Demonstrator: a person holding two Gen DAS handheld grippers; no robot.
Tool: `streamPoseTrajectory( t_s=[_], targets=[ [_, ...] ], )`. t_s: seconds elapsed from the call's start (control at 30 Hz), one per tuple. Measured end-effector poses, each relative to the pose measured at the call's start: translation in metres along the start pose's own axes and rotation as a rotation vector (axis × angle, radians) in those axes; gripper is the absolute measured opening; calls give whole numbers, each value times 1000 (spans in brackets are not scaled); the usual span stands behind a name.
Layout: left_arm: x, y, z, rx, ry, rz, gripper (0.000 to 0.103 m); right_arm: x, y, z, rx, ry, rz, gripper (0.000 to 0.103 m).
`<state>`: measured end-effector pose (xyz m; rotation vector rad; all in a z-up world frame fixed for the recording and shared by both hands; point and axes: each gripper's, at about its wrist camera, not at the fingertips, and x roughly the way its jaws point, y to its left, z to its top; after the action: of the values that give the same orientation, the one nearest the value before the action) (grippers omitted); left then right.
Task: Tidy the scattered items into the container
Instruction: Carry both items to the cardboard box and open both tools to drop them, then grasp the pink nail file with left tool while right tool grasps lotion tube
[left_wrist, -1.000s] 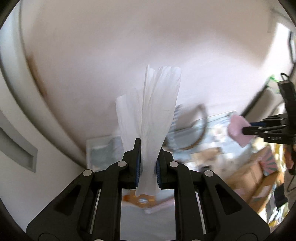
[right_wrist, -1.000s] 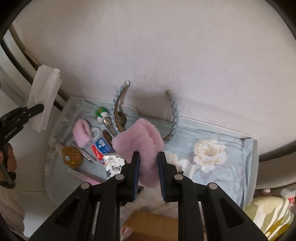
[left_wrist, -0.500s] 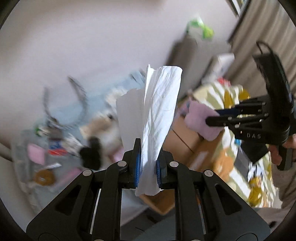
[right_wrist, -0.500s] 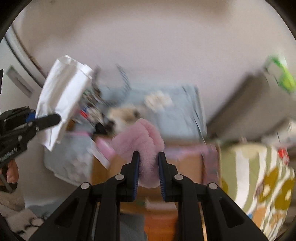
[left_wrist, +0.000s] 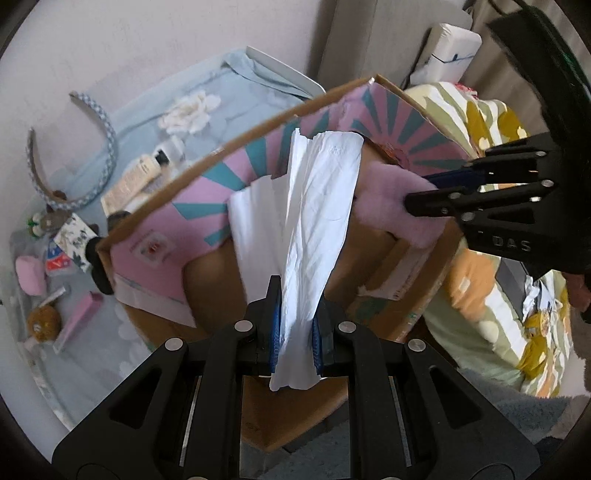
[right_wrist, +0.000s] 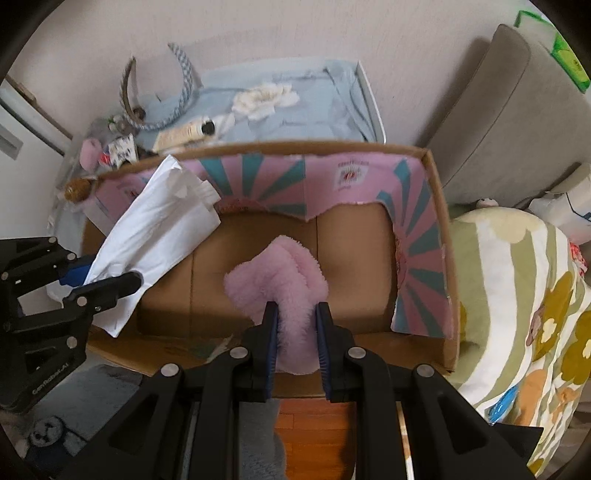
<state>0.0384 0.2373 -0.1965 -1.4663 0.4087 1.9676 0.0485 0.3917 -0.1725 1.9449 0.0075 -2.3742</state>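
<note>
Both grippers hold things above the open cardboard box (right_wrist: 258, 240). On the left side, the left gripper (left_wrist: 295, 332) is clenched on a white folded tissue (left_wrist: 314, 221); at the near middle, the right gripper (right_wrist: 295, 332) grasps a pink fluffy item (right_wrist: 277, 273).

One cardboard box (right_wrist: 258, 254), two headbands (left_wrist: 96, 122), two tubes (left_wrist: 140, 173)

Open box (right_wrist: 288, 251) floor below both loads; pink-lined walls (right_wrist: 273, 177) around.
</note>
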Motion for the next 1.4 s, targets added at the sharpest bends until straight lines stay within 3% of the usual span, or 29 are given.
streamPoseTrajectory(
  t_s=[0.57, 0.6, 0.63, 0.67, 0.7, 0.73, 0.77, 0.87, 1.17, 1.4],
  targets=[
    [5, -1, -10, -50, 21, 42, 13, 10, -1, -3, -38, -3, 25, 18],
    [3, -1, -9, -49, 13, 53, 16, 9, -1, -3, -42, -4, 23, 19],
    [1, -2, -9, -48, 7, 61, 28, 9, 0, -3, -48, -9, 22, 22],
    [0, -3, -9, -45, 6, 62, 51, 8, 1, -3, -56, -16, 19, 29],
    [-2, -3, -8, -46, 4, 70, 65, 7, 3, -3, -65, -19, 13, 33],
    [-3, -4, -7, -46, -1, 74, 80, 6, 5, -3, -74, -22, 5, 45],
    [-6, -5, -7, -44, -13, 69, 81, 5, 7, -3, -85, -25, -4, 50],
    [-13, -7, -4, -41, -33, 50, 81, 0, 13, -4, -113, -39, -23, 55],
    [-30, -6, -1, -41, -69, 40, 81, -9, 17, -4, -126, -56, -33, 56],
    [-69, 18, 2, -98, -156, 55, 81, -36, 18, 9, -109, -118, -6, 56]
  ],
)
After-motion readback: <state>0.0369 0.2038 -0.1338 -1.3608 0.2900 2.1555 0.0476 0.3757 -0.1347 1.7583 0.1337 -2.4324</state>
